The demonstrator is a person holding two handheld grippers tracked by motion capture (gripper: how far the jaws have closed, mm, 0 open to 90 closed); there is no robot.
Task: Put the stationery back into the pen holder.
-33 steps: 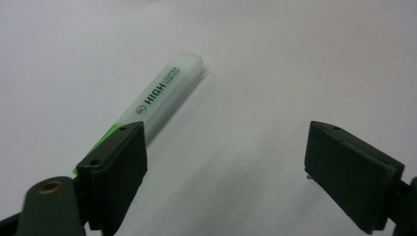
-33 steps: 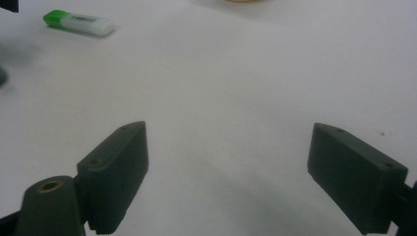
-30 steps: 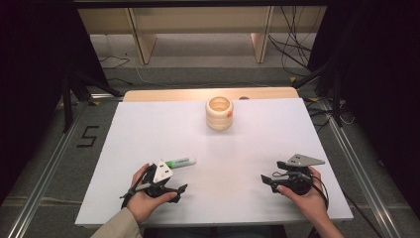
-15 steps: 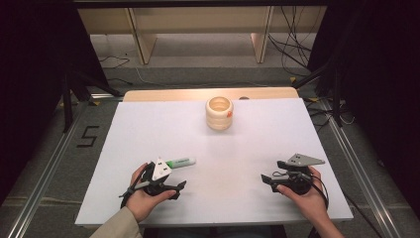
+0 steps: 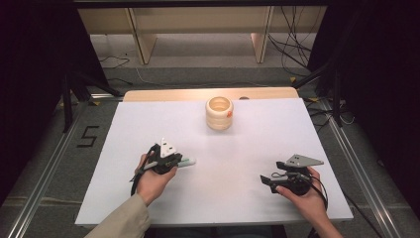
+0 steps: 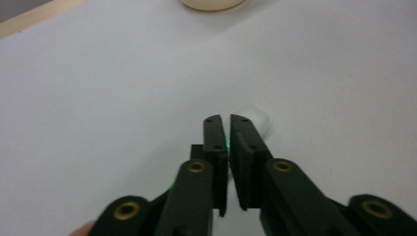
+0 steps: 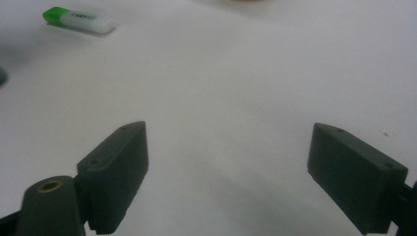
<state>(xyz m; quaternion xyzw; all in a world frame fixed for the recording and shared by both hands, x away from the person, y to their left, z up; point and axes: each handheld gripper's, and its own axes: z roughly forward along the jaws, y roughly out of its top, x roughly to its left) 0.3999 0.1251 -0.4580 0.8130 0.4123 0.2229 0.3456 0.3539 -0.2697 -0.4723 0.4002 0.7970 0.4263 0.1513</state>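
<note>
A green and white marker [image 5: 187,161] lies on the white table sheet [image 5: 247,144] at the front left. My left gripper [image 5: 173,161] is over its near end. In the left gripper view the jaws of this gripper [image 6: 227,118] have just been closing and stand almost together, with a green glint between them. The marker's white end [image 6: 258,118] pokes out past the tips. My right gripper [image 5: 263,179] rests at the front right, pointing left. Its jaws [image 7: 226,147] stand wide apart over bare sheet, with the marker [image 7: 78,19] far off.
A round wooden cup [image 5: 219,113] stands upright at the back middle of the sheet and shows at the top edge of the left gripper view [image 6: 211,4]. The table's wooden back edge [image 5: 163,94] runs behind it. Cables trail on the floor beyond.
My left hand has moved forward and to the right onto the marker, and its jaws have closed on it. The marker lies where it did. The right hand has not moved.
</note>
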